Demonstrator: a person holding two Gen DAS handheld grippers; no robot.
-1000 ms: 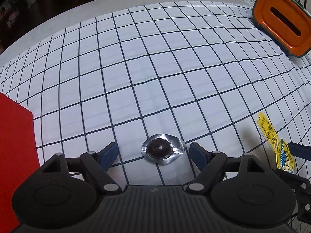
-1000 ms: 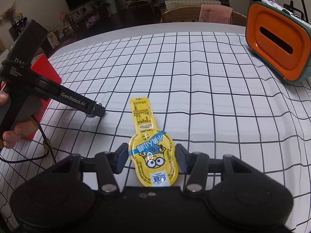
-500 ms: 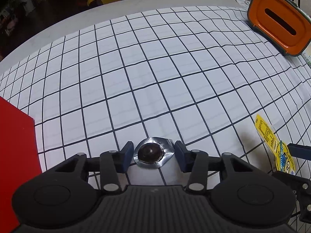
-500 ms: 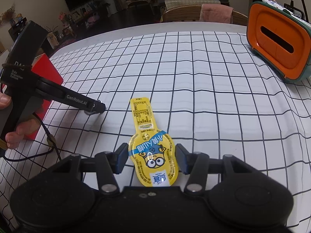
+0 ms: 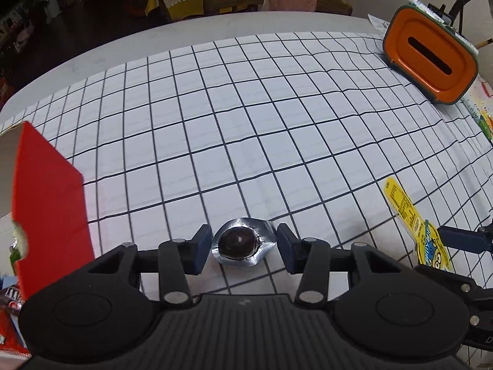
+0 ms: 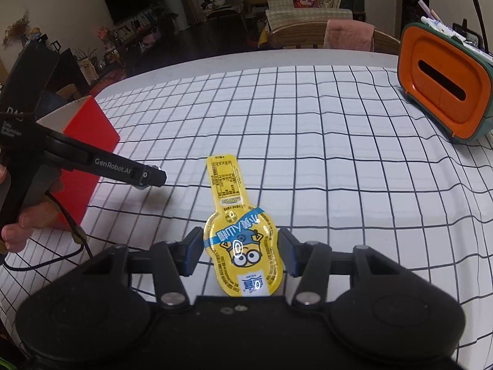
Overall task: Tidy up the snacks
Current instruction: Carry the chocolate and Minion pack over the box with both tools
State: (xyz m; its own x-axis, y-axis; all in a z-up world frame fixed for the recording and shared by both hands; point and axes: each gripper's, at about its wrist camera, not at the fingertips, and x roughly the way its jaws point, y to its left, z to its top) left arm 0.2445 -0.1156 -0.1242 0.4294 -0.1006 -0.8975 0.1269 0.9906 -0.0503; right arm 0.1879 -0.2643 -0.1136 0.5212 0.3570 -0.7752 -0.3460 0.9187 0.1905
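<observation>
A small foil blister snack (image 5: 238,242) with a dark round centre sits between the blue pads of my left gripper (image 5: 243,244), which is shut on it and holds it just above the checked tablecloth (image 5: 246,123). My right gripper (image 6: 240,248) is shut on the wide end of a yellow cartoon-printed pouch (image 6: 226,185), whose narrow tab points away from me. From the right wrist view the left gripper (image 6: 148,177) hangs at the left, beside a red box (image 6: 86,141). The pouch (image 5: 413,215) also shows at the right of the left wrist view.
The red open-topped box (image 5: 49,191) stands at the left edge of the table, with packets inside it. An orange tissue holder (image 5: 431,58) stands at the far right corner. A chair with a pink cloth (image 6: 348,35) is behind the table. A hand (image 6: 27,219) grips the left tool.
The left jaws closed on the foil snack, then lifted it off the cloth and drew back toward the red box. The right gripper rose slightly with the yellow pouch.
</observation>
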